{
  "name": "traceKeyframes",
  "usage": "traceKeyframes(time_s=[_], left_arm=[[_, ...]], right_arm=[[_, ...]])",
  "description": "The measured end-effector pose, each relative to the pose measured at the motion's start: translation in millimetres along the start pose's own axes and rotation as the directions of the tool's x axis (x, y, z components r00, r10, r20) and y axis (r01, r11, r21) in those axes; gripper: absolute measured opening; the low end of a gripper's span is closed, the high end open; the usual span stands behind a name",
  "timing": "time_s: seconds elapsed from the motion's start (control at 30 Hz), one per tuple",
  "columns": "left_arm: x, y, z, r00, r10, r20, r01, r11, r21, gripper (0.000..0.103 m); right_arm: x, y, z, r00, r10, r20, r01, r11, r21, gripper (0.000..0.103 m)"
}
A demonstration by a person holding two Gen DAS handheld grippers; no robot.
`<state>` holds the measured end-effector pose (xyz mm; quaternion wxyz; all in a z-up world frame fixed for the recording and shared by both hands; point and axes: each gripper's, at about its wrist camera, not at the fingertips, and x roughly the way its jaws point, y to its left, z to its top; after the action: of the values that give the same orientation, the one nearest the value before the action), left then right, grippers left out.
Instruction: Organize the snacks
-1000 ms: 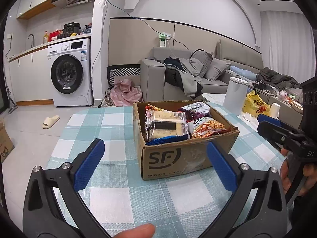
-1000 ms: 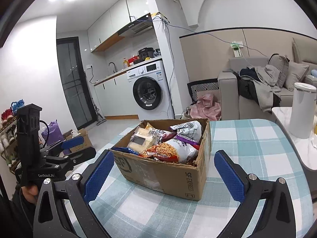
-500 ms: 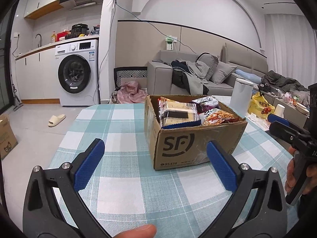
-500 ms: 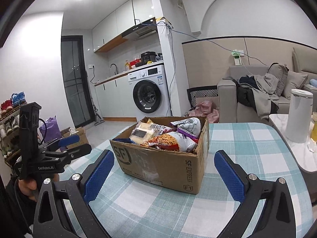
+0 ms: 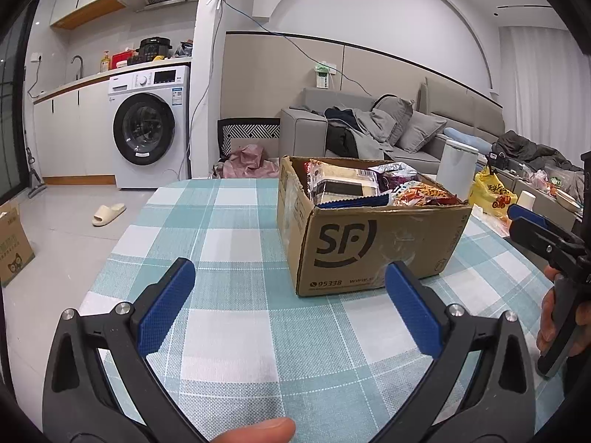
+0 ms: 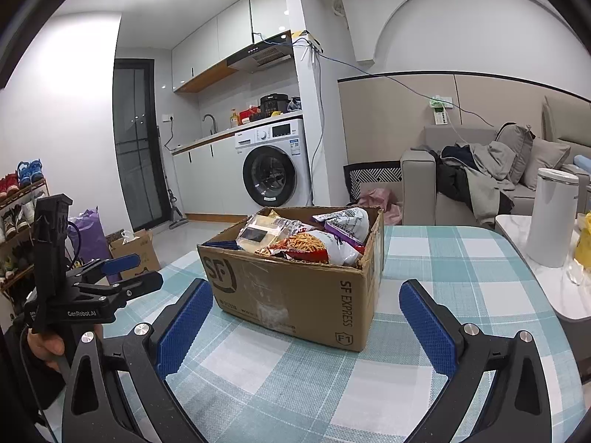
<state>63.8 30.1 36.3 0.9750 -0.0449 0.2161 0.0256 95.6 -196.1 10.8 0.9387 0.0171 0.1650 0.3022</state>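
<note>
I have pulled both grippers back from the cardboard box (image 5: pixel 373 236); left gripper (image 5: pixel 288 306) and right gripper (image 6: pixel 303 328) stay released, snacks (image 6: pixel 306 236) untouched.

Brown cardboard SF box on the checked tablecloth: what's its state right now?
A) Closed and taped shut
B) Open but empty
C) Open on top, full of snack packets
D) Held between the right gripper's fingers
C: the brown cardboard SF box stands open on the checked tablecloth with snack packets piled inside; both the left gripper and the right gripper are open and hold nothing.
</note>
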Motion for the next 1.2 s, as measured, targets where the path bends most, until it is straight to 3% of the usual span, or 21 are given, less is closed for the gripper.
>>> traceKeyframes(time_s=[1.2], left_arm=[[1.2, -1.7, 0.0, 1.000, 0.003, -0.006, -0.003, 1.000, 0.012, 0.103]], right_arm=[[-1.6, -4.6, -6.5, 1.000, -0.018, 0.015, 0.018, 1.000, -0.003, 0.103]])
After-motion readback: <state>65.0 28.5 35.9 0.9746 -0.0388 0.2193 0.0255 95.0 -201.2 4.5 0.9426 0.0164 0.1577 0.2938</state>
